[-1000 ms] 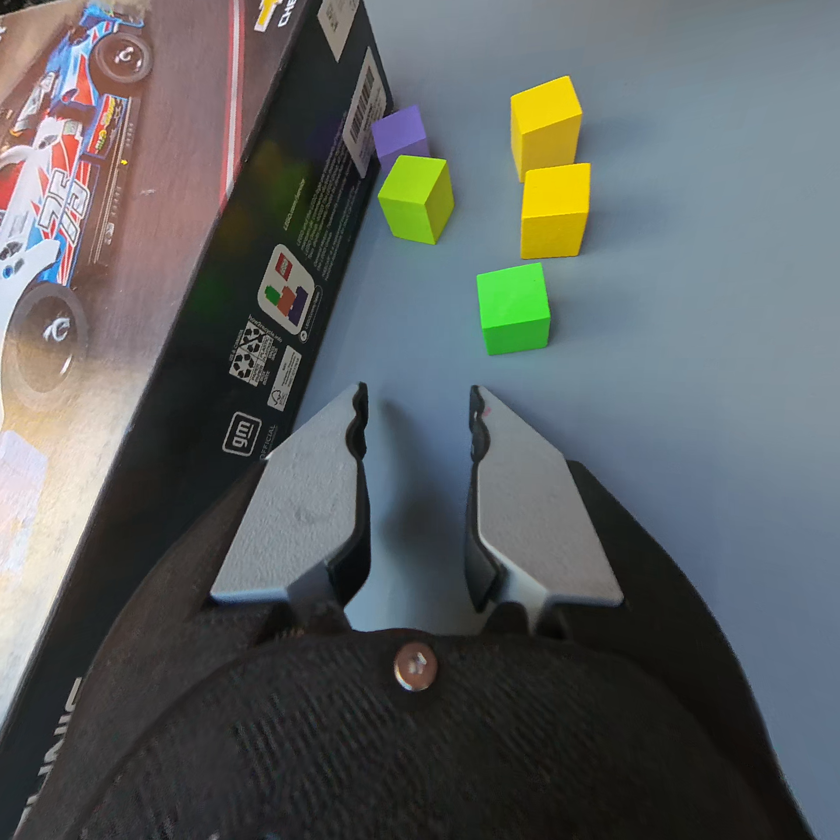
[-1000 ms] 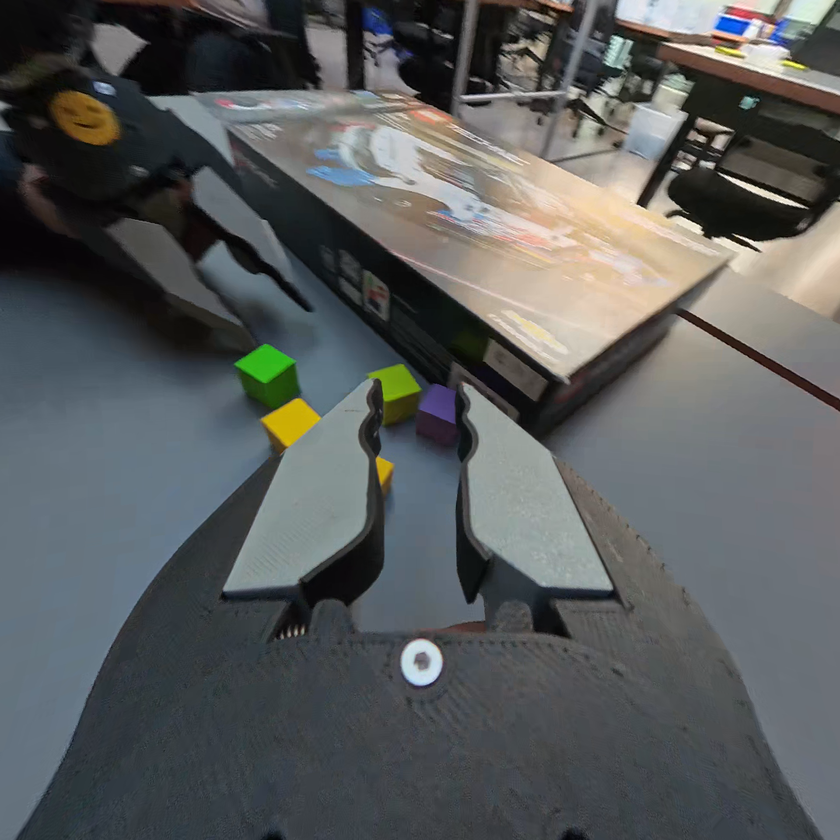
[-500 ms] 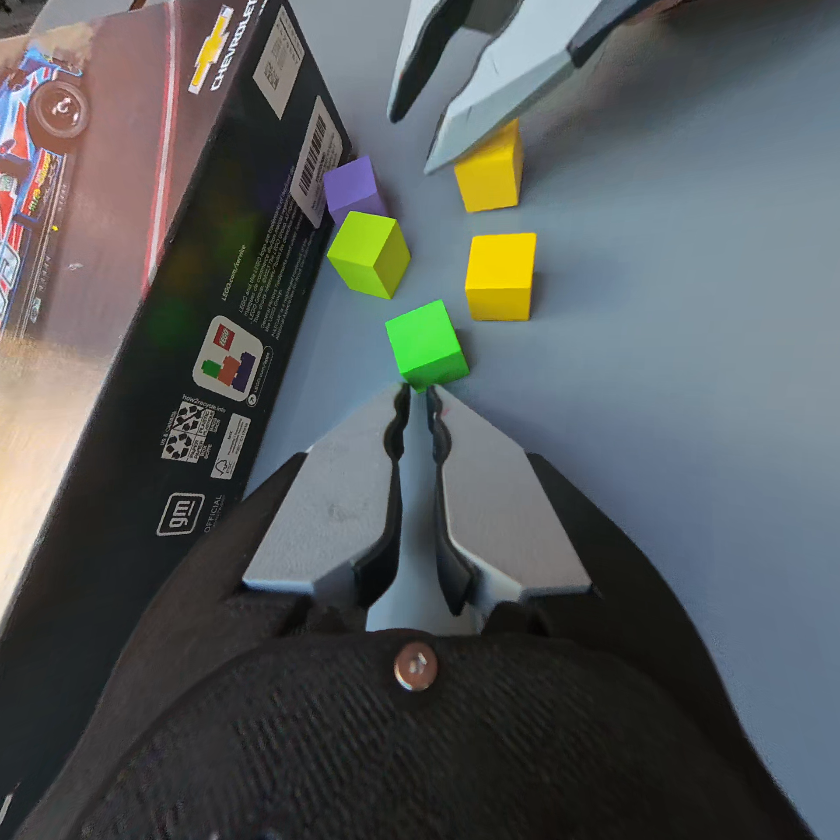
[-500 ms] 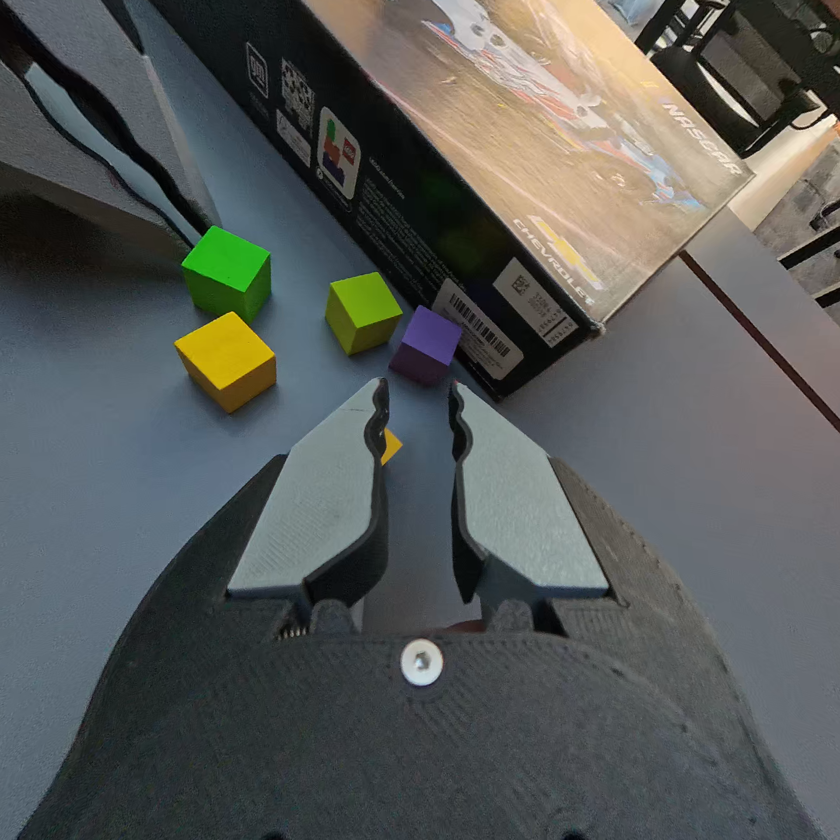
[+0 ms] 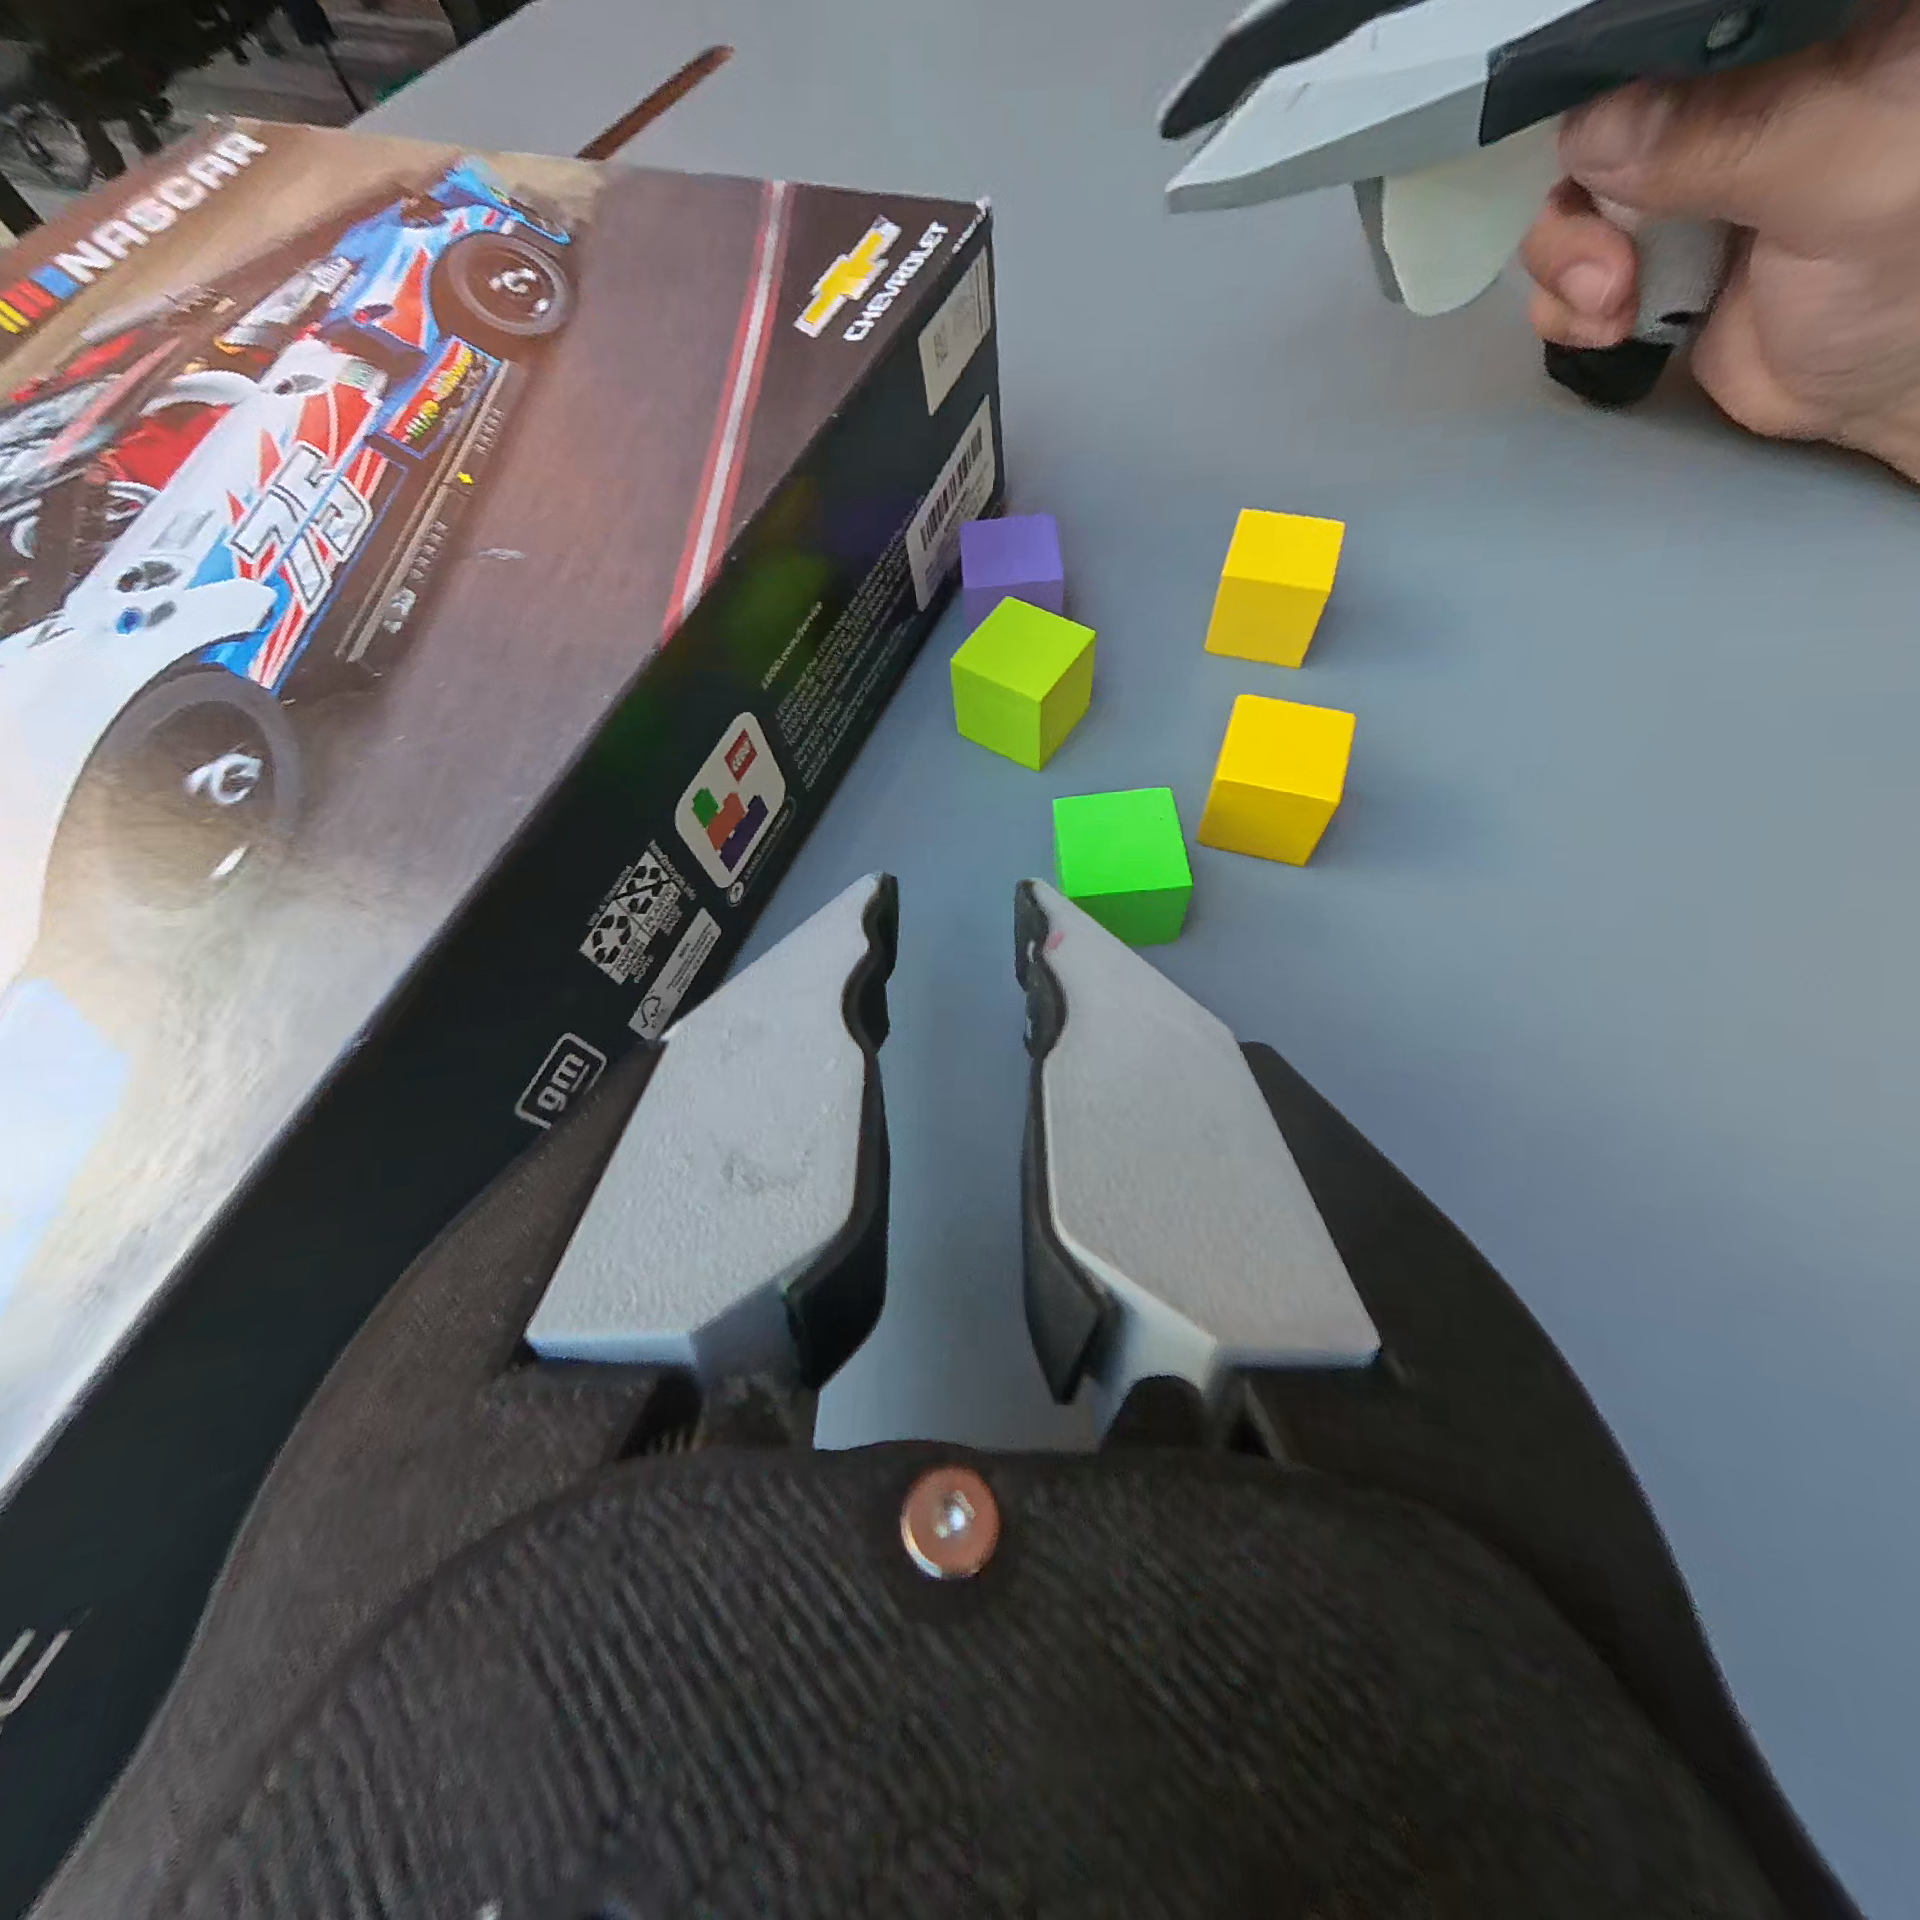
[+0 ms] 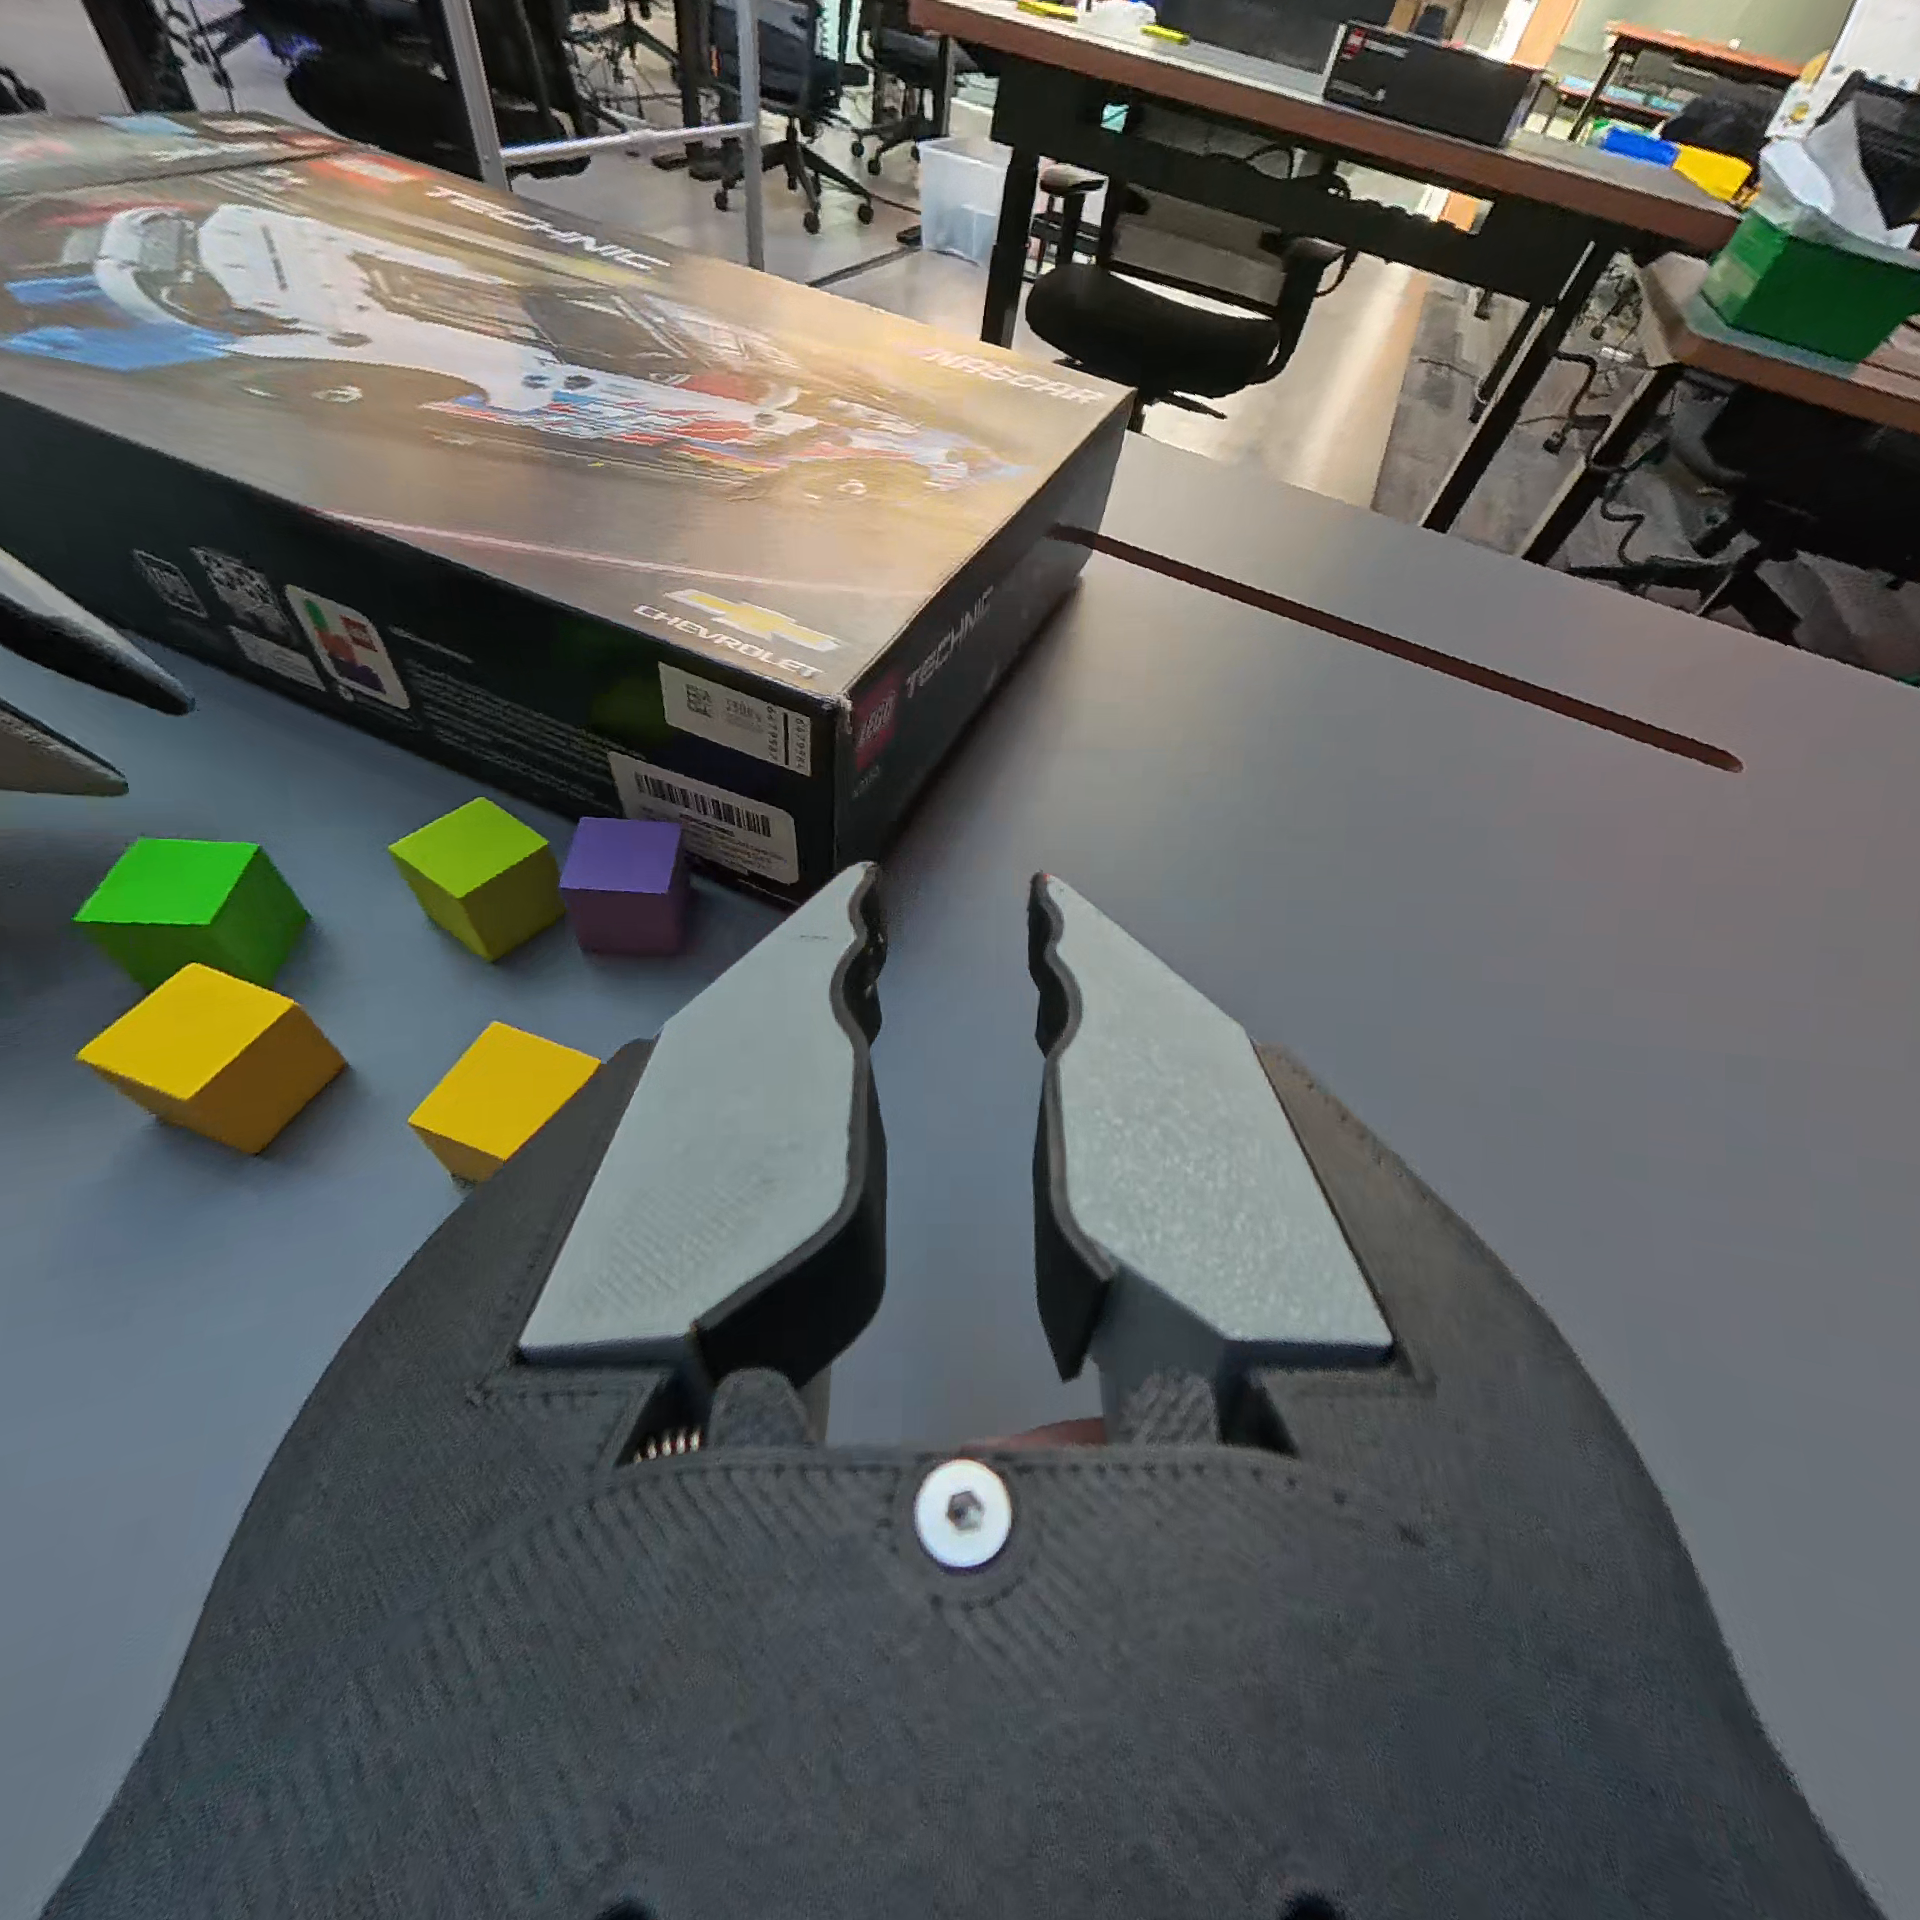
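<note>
Left gripper parted, holding nothing, just left of bright green wooden cube on grey bench. Right gripper also parted and bare, farther off, yellow cube nearest.

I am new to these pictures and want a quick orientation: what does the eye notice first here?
First, the large dark box printed with a race car, lying flat on the grey table. Beside its long side sit five small cubes: purple, lime, green and two yellow. Both grippers, left and right, have open, empty jaws.
</note>
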